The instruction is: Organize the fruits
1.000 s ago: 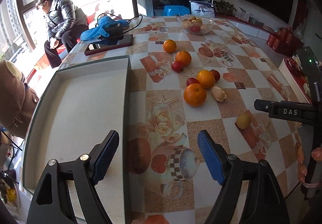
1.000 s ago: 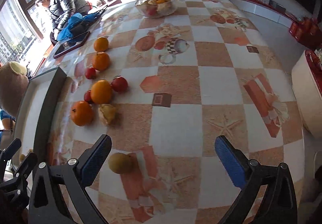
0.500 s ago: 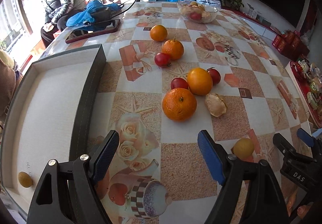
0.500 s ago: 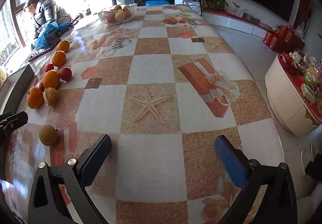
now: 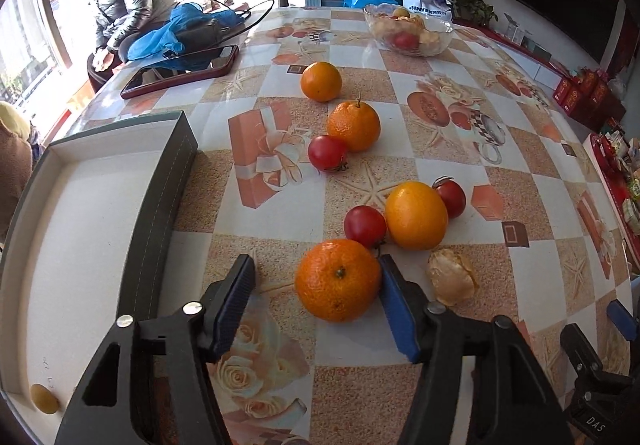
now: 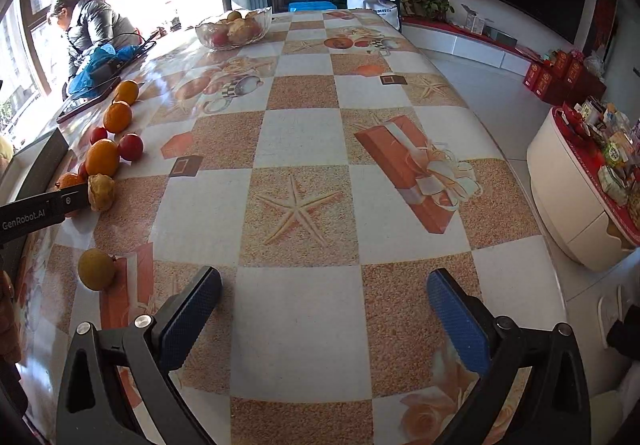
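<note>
A: Surface?
B: Table [image 6: 304, 133] with a checked cloth of starfish, gift boxes, roses. Room: window, a seated person [image 5: 120, 5], shelving, dark screen on the wall.

A: Edges, room?
B: Grey tray [image 5: 160, 205] along the table's left edge, one small yellow fruit [image 5: 45, 398] in its near corner. My right tool [image 6: 324, 313] is spread wide over a bare stretch, nothing in it. Table's right edge drops to the floor.

A: Left?
B: My left tool [image 5: 316, 297] is released, jaws either side of the nearest mandarin [image 5: 338, 279]; right jaw is at its skin, contact unclear. Tomato [image 5: 365, 225] and orange [image 5: 416, 215] just behind, peel-like scrap [image 5: 452, 281] beside. Glass bowl [image 5: 408, 31] of fruit far end; phone [image 5: 180, 71] near the window.

A: Writing?
B: "GenRobot.AI" and "DAS" on the tools.
</note>
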Tool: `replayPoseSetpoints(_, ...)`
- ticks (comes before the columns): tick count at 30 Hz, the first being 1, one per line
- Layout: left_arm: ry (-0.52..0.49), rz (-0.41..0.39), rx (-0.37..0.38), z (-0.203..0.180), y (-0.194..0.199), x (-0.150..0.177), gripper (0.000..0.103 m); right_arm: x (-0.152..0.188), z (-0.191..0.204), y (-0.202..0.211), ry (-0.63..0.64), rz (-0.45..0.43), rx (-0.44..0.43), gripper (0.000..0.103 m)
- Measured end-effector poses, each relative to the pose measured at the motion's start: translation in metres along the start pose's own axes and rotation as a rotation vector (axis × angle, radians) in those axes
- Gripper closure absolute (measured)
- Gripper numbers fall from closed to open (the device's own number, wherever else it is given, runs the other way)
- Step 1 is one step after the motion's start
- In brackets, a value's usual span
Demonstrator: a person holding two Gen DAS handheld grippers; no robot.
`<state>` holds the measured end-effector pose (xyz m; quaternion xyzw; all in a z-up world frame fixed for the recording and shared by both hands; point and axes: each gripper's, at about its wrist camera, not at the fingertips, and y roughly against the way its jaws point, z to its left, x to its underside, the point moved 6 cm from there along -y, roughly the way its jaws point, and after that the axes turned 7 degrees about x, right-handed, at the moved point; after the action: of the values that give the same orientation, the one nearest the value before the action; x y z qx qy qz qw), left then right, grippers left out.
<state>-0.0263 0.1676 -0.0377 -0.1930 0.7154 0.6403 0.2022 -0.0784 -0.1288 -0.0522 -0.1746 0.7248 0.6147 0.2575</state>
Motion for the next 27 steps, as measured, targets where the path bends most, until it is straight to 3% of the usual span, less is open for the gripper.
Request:
replayPoseSetpoints(1, -0.005, -0.005, -0.004, 0.002, 0.002, 0.002, 0.061, -0.001, 0.0, 0.0, 0.0, 0.0, 0.0, 0.0)
replayPoseSetpoints(13, 0.003, -0.105, -0.001, 0.025, 0.042, 0.059, 0.06, 0.0, 0.0, 0.0, 0.0, 0.0, 0.0, 0.0)
replayPoseSetpoints(15, -0.014, -0.105, 0.002, 0.022, 0.041, 0.059, 0.056, 0.0, 0.0, 0.0, 0.0, 0.0, -0.001, 0.0)
replayPoseSetpoints(17, -0.025, -0.093, 0.016, 0.018, 0.039, 0.056, 0.041, 0.0, 0.0, 0.0, 0.0, 0.0, 0.0, 0.0)
replayPoseSetpoints(19, -0.032, -0.09, 0.014, 0.014, 0.035, 0.054, 0.035, 0.0, 0.0, 0.0, 0.0, 0.0, -0.001, 0.0)
replayPoseSetpoints(27, -0.029, -0.098, 0.029, 0.014, 0.03, 0.052, 0.033, 0.0, 0.0, 0.001, 0.0, 0.0, 0.0, 0.0)
